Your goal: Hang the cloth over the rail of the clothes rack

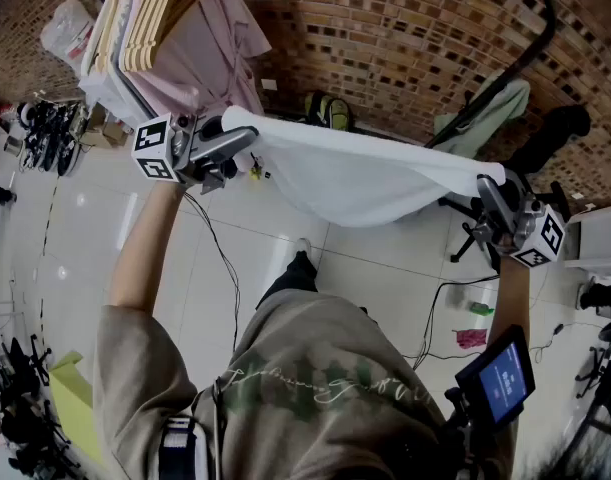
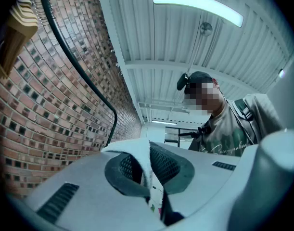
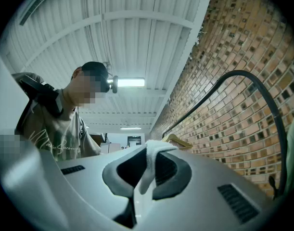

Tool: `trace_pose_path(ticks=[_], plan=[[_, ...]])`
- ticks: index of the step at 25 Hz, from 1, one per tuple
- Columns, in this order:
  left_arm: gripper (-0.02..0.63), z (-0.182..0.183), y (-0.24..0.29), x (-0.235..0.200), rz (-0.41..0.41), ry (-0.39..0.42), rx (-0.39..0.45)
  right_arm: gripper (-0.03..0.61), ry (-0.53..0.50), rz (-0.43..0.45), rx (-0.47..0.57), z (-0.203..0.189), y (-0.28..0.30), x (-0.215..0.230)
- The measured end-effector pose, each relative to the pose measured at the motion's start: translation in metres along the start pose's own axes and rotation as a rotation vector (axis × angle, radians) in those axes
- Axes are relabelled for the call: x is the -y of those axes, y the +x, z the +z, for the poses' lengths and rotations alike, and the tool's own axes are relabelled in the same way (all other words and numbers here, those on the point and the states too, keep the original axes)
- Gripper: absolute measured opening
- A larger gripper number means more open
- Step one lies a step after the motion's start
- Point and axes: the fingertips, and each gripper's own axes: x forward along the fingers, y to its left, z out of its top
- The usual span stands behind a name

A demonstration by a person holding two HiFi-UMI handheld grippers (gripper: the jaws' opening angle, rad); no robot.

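1. We see no box or bin in use. What bears things here is the rack at the upper left of the head view, where a row of wooden hangers (image 1: 145, 8) sits with a pink garment (image 1: 220, 53) hanging under it.
2. A black curved rail (image 1: 537, 23) runs before the brick wall (image 1: 405, 38) at the upper right, and a pale green garment (image 1: 490, 108) hangs near its lower part.
3. The white cloth (image 1: 365, 173) is stretched in the air between our two grippers, above the tiled floor (image 1: 85, 228). It sags a little in the middle and is apart from the black rail.
4. Our left gripper (image 1: 240, 140) has its jaws closed together on one end of the cloth. In the left gripper view the black ribbed pads (image 2: 168, 165) pinch a thin white fold that rises between them.
5. Our right gripper (image 1: 488, 193) grips the other end in the same way. In the right gripper view its pads (image 3: 167, 170) are clamped on a white fold that curls over the top of them.
6. Both grippers tilt slightly upward, toward the ceiling and the wall.
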Motion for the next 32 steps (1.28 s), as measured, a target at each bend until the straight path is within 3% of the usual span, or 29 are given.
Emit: trace_pose_path(ticks=[6, 10, 12, 19, 24, 32], plan=[[0.015, 0.019, -0.014, -0.027, -0.004, -0.013, -0.033, 0.017, 0.0, -0.026, 0.039, 0.009, 0.027, 0.018], [0.015, 0.049, -0.009, 0.026, -0.024, 0.031, 0.016, 0.017, -0.038, -0.037, 0.097, 0.038, 0.024, -0.037], [0.015, 0.066, -0.004, 0.036, -0.034, 0.055, 0.038, 0.017, -0.048, -0.03, 0.106, 0.053, 0.026, -0.044], [0.015, 0.109, -0.011, 0.022, -0.007, 0.13, 0.017, 0.017, -0.101, 0.046, 0.033, 0.087, 0.055, -0.031], [0.015, 0.123, 0.011, -0.006, 0.009, 0.151, -0.011, 0.017, -0.075, 0.075, 0.024, 0.107, 0.053, 0.009], [0.015, 0.15, 0.018, 0.009, 0.005, 0.196, -0.019, 0.017, -0.116, 0.093, -0.004, 0.132, 0.058, 0.001]])
